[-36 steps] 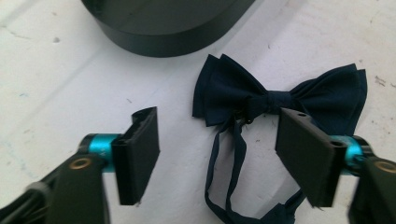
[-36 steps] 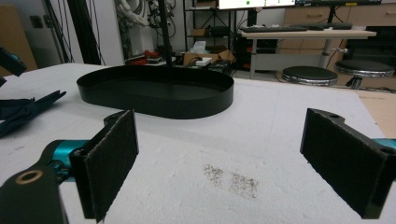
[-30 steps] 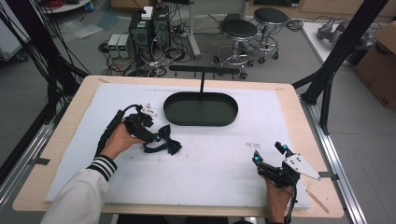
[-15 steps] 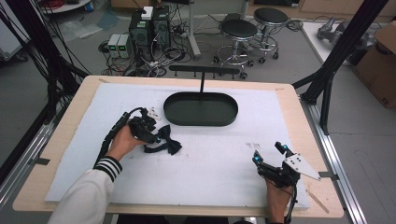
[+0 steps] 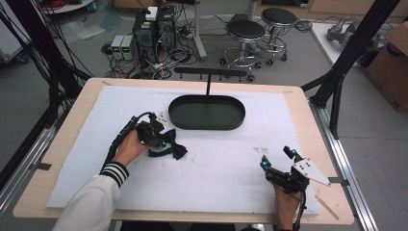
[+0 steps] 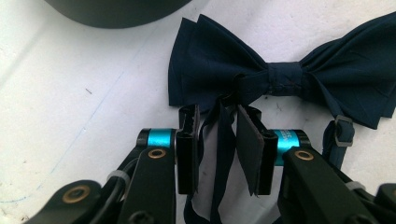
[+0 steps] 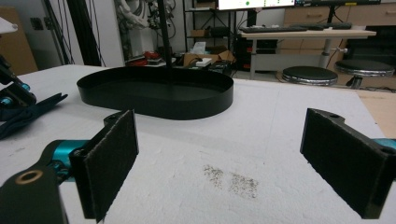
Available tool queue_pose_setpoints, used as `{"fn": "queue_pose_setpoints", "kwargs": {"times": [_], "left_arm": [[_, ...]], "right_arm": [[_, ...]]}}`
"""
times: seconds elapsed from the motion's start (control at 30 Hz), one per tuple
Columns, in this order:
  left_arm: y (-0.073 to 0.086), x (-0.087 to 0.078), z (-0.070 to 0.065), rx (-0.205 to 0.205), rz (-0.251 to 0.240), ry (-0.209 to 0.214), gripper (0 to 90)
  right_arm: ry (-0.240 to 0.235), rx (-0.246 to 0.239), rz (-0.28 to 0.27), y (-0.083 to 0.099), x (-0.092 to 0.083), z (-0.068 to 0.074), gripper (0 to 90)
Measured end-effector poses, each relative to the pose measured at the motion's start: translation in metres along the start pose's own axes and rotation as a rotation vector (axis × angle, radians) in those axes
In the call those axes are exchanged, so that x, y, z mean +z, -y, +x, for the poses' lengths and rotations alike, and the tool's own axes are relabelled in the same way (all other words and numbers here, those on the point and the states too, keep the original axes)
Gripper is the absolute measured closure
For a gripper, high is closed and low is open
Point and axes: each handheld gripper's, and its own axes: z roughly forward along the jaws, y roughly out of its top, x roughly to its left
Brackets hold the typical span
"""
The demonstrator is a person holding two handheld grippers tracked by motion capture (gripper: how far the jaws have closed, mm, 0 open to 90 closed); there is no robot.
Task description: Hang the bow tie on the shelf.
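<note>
Left tool (image 6: 218, 140) part-open, jaws astride bow tie (image 6: 280, 74) strap; right tool (image 7: 233, 163) released.

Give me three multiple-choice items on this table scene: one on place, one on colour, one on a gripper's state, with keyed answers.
1. Where does the bow tie lie?
A. inside the oval tray
B. on the white mat, beside the left gripper
C. on a stool

2. What colour is the bow tie?
A. red
B. white
C. navy

3. How stands the right gripper?
A. jaws wide apart, empty
B. shut on the bow tie
C. shut on the tray

Answers: 1 B, it lies on the mat by the left gripper, outside the tray. 2 C, the cloth is dark blue. 3 A, only mat shows between its pads.
</note>
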Motion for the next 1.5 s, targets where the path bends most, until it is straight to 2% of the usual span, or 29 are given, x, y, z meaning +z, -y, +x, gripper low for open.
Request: {"fn": "queue_pose_setpoints", "kwargs": {"times": [0.07, 0.27, 0.43, 0.8, 1.2, 1.33, 1.37, 1.4, 1.5], "left_arm": [[0.0, 0.0, 0.0, -0.002, 0.006, 0.006, 71.4], [-0.001, 0.0, -0.001, 0.004, 0.019, 0.005, 82.4], [-0.001, 0.0, -0.002, -0.016, 0.018, 0.008, 85.3], [-0.001, -0.005, -0.002, -0.011, -0.015, -0.007, 86.9], [-0.001, -0.016, -0.001, -0.029, -0.159, -0.083, 87.0], [-0.001, -0.023, 0.0, -0.063, -0.227, -0.088, 87.0], [-0.001, -0.025, 0.0, -0.083, -0.254, -0.089, 87.0], [-0.001, -0.027, 0.001, -0.084, -0.269, -0.09, 87.0], [-0.001, -0.032, 0.002, -0.116, -0.333, -0.078, 87.0]], "right_arm": [[0.001, -0.001, 0.0, 0.0, 0.0, 0.0, 10.4], [0.0, 0.002, -0.001, 0.0, 0.0, 0.0, 10.4], [0.003, 0.007, 0.0, 0.0, 0.0, 0.0, 10.4], [0.005, -0.004, -0.007, 0.0, 0.0, -0.001, 10.4], [0.001, -0.001, -0.01, 0.0, 0.0, -0.001, 10.4], [0.002, -0.001, -0.009, 0.0, 0.0, -0.001, 10.4], [0.003, -0.001, -0.009, 0.0, 0.0, -0.001, 10.4], [0.003, -0.002, -0.009, 0.0, 0.0, -0.001, 10.4], [0.003, 0.0, -0.008, 0.0, 0.0, -0.001, 10.4]]}}
